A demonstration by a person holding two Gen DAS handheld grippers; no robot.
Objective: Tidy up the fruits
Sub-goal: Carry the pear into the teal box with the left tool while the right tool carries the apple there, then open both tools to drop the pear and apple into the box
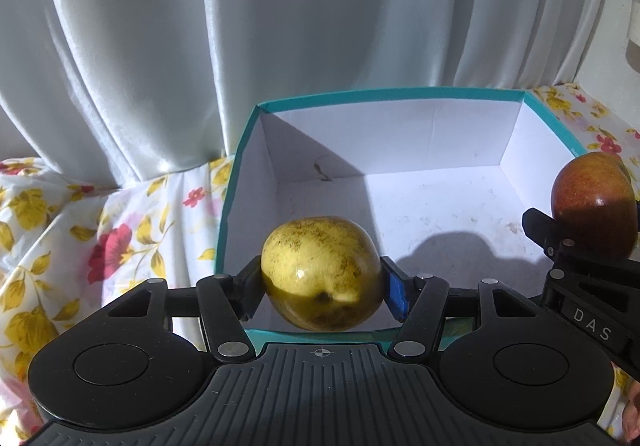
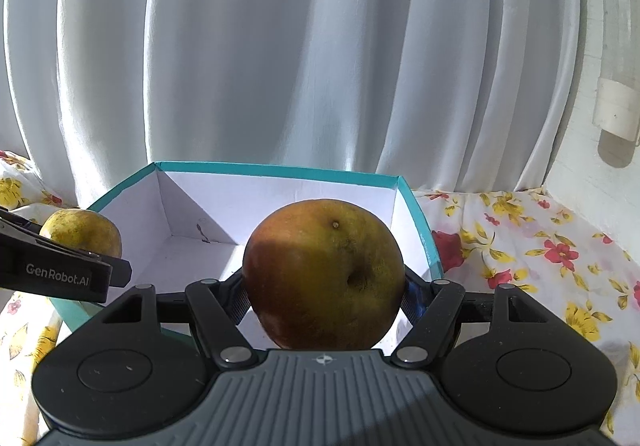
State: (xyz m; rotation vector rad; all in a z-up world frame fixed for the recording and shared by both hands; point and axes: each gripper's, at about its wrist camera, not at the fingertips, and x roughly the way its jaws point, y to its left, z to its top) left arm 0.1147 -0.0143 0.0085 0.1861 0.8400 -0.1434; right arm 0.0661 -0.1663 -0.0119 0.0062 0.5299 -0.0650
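Note:
My left gripper (image 1: 322, 282) is shut on a yellow speckled fruit (image 1: 320, 270), held over the near edge of an open teal box (image 1: 240, 150) with a white inside. The right gripper (image 2: 324, 298) is shut on a red-and-yellow apple (image 2: 324, 270), also over the box's (image 2: 416, 206) near edge. In the left wrist view the apple (image 1: 592, 198) shows at the right edge in the other gripper (image 1: 576, 270). The right wrist view shows the yellow fruit (image 2: 80, 232) at the left, behind the left gripper's finger (image 2: 56, 274). No fruit lies in the box.
A floral cloth (image 1: 80, 230) covers the surface around the box (image 2: 540, 246). White curtains (image 1: 280, 26) hang close behind it. A white wall with a fixture (image 2: 616, 114) stands at the far right. A fingertip (image 1: 632, 418) shows at the lower right.

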